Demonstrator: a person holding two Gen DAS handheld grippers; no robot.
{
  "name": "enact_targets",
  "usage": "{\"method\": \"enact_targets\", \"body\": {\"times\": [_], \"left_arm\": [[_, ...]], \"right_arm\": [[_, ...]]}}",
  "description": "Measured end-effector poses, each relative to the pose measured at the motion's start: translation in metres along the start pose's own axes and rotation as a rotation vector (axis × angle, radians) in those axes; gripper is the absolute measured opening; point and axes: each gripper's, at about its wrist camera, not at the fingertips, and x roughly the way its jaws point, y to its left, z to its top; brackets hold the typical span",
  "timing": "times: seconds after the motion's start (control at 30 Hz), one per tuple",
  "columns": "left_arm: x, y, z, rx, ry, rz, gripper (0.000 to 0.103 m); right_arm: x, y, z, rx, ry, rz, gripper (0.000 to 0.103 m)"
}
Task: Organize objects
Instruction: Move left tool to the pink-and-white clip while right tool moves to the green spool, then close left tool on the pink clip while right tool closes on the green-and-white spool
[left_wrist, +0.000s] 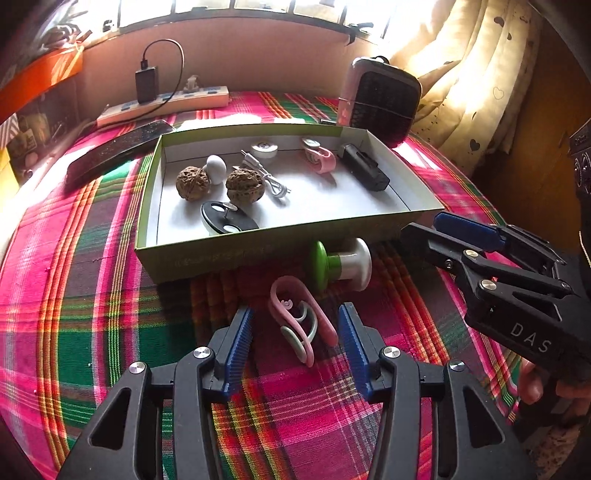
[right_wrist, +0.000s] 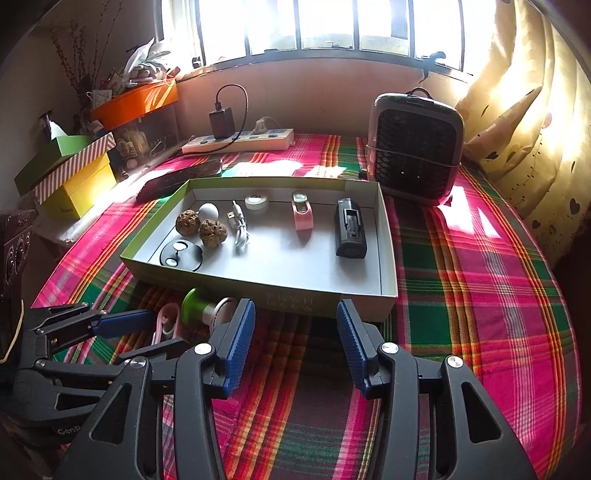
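A: We see our left tool with its jaws standing apart, and the pink clip lies on the plaid cloth right between the blue pads, touching neither.

B: Agreed. Just beyond that clip, ahead of the left tool, the green and white knob lies on its side against the near wall of the box.

A: Our right tool is also parted, with nothing but cloth between its pads. The box corner sits just ahead of it.

B: Inside the box, further ahead of both tools, we count two walnuts, a white egg shape, a white cable, a roll of tape, another pink clip, a black case and a black oval piece.

A: Beyond the box stand a small heater and a power strip.
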Motion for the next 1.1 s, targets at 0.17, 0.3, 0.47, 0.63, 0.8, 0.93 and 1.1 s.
{"method": "enact_targets", "body": {"times": [0.17,0.3,0.47,0.63,0.8,0.93,1.1], "left_arm": [[-0.001,0.004,-0.001,-0.004,-0.002,-0.002,0.046],[-0.002,0.009,-0.001,-0.015,-0.001,-0.005,0.044],[-0.002,0.015,-0.001,-0.018,-0.004,-0.009,0.031],[-0.002,0.019,0.0,-0.009,-0.012,-0.004,0.022],[-0.005,0.027,-0.003,-0.034,-0.025,-0.007,0.021],[-0.009,0.035,-0.006,-0.055,-0.032,-0.004,0.021],[-0.015,0.047,-0.012,-0.084,-0.037,0.005,0.021]], "right_arm": [[0.0,0.001,-0.001,0.0,0.006,0.006,0.047],[0.001,0.004,-0.003,-0.004,0.011,0.007,0.047],[0.001,0.006,-0.004,-0.002,0.015,0.005,0.047],[0.002,0.008,-0.005,0.009,0.025,0.011,0.047],[0.002,0.015,-0.007,0.005,0.033,0.027,0.047],[0.003,0.022,-0.007,0.008,0.035,0.052,0.047],[0.008,0.035,-0.007,-0.009,0.049,0.072,0.047]]}}
